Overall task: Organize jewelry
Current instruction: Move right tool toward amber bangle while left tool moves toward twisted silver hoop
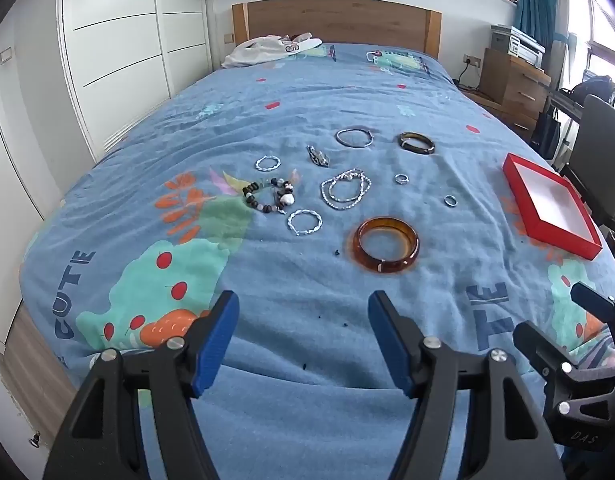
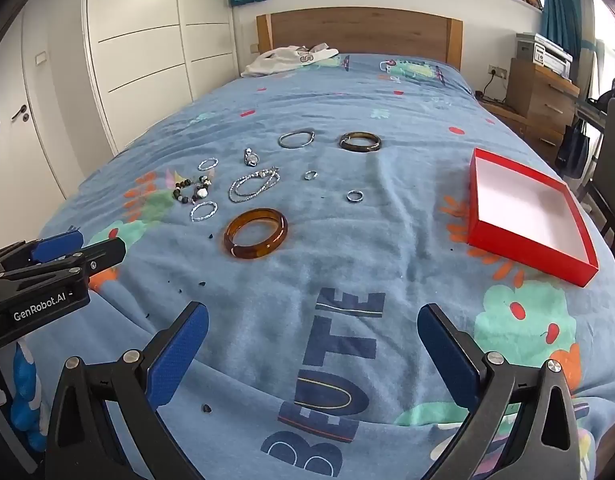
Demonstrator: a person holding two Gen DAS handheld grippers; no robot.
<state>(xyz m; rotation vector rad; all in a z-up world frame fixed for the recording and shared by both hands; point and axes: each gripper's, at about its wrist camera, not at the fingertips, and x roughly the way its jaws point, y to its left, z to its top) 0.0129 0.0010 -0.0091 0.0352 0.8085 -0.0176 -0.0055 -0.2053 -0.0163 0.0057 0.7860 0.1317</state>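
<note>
Jewelry lies spread on the blue bedspread. An amber bangle [image 1: 386,244] [image 2: 255,238] is nearest. Behind it lie a silver chain necklace [image 1: 346,189] [image 2: 253,184], a beaded bracelet [image 1: 269,196] [image 2: 191,191], twisted silver bracelets [image 1: 304,222] [image 2: 204,211], two small rings [image 1: 450,200] [image 2: 354,196], a silver bangle [image 1: 354,137] [image 2: 296,139] and a dark bangle [image 1: 416,143] [image 2: 360,142]. An empty red box [image 1: 550,205] [image 2: 525,212] sits at the right. My left gripper [image 1: 303,322] is open and empty, short of the amber bangle. My right gripper [image 2: 312,338] is open and empty.
The bed's wooden headboard [image 1: 337,20] is at the far end, with a white cloth [image 1: 267,50] by it. White wardrobes [image 1: 119,40] stand left; a wooden dresser [image 2: 541,100] and a chair [image 1: 599,148] stand right. Small dark crumbs [image 2: 205,408] dot the bedspread.
</note>
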